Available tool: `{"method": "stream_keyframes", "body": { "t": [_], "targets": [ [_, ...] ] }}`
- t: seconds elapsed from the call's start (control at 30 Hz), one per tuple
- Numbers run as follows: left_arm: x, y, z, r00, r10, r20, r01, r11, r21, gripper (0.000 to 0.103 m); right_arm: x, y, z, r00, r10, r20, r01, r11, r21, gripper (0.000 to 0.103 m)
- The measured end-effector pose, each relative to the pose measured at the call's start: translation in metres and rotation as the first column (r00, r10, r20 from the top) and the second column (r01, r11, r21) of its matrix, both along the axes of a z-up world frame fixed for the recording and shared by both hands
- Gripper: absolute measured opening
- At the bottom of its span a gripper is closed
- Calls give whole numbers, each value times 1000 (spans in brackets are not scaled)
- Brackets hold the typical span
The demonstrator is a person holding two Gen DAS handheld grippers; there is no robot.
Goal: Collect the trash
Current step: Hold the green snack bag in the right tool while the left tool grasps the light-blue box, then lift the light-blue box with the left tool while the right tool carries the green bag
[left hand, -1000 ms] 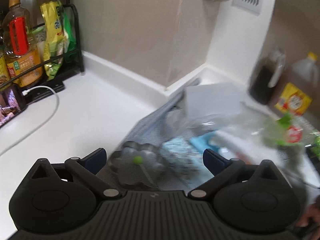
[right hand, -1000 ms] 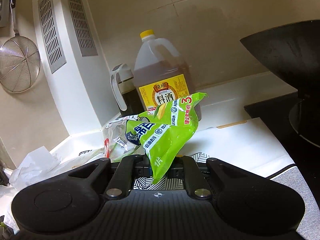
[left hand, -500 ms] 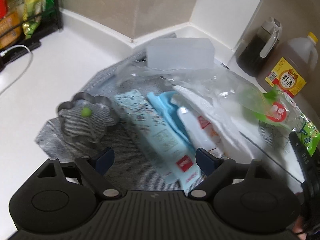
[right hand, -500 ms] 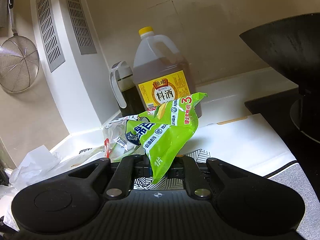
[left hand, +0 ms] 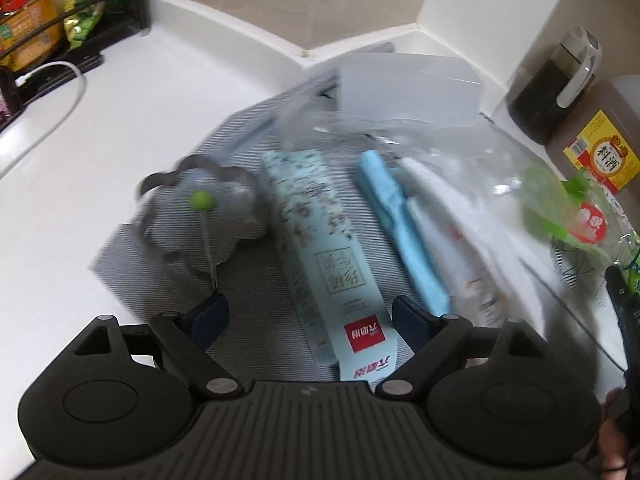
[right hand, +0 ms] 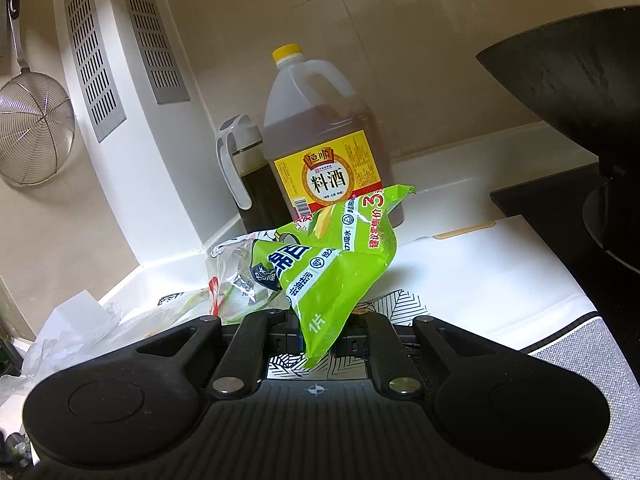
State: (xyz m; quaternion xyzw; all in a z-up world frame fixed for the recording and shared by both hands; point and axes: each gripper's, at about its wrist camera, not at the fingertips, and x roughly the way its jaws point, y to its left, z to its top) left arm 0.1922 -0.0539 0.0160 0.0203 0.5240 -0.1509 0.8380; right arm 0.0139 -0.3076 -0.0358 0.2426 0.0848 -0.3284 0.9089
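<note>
Left gripper (left hand: 308,318): jaws spread wide, empty, poised low over the grey mat (left hand: 256,344).

Between the jaws: pale blue printed carton (left hand: 320,252), flat on the mat. Red-labelled near end directly between the fingertips; long axis leading away from the gripper, roughly in line with the fingers, leaning slightly left at the far end. Judged the natural next pick: closing across the narrow width should suffice, no turn of the wrist needed.

Just right of the carton: light blue wrapper (left hand: 400,232), parallel to it, lower end beside the right fingertip. Further right: white packet, blurred, detail unreadable, and clear plastic bag (left hand: 440,152) draped over the heap.

Left of the carton: flower-shaped metal mould (left hand: 200,216) with a green-tipped pick, its stem ending just by the left fingertip. Possible snag if the jaws close off-centre.

Far edge: translucent box (left hand: 408,88) near the wall corner; cooking wine jug (left hand: 600,136) at right.

Right gripper (right hand: 316,336): jaws clamped on a green snack bag (right hand: 336,264), pinched at its lower corner, bag standing up ahead of the fingers, clear of the counter. Occupied, and further from the carton; left side therefore judged the nearer.
</note>
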Motion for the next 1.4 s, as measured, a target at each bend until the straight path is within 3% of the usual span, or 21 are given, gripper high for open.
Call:
{"method": "stream_keyframes", "body": {
  "t": [0.2,0.33,0.37,0.43,0.6,0.8,1.17,1.4],
  "targets": [
    [6,2,9,998,-48,-35,46,998,-42,94,1,0,0,1000,6,-5,-6,1000,-6,11],
    [2,-18,4,996,-83,-41,82,996,-18,93,1,-2,-1,1000,8,-9,-8,1000,9,12],
    [3,-21,2,996,-79,-46,79,997,-17,87,1,-2,-1,1000,8,-10,-8,1000,13,12],
    [3,-25,1,996,-85,-41,84,996,-9,57,1,-3,-2,1000,10,-11,-10,1000,19,12],
    [-2,-20,9,995,-100,-9,100,995,-12,48,-3,4,2,999,29,15,-28,999,-26,11],
    [-32,0,36,988,-135,80,141,986,-83,46,-22,19,14,992,-36,119,54,987,-152,10],
    [-75,50,83,974,-146,174,180,963,-200,44,-38,12,17,974,-146,176,169,977,-129,10],
    [-94,71,98,970,-125,207,175,954,-243,44,-42,13,16,970,-128,208,157,979,-129,10]
  ]
}}
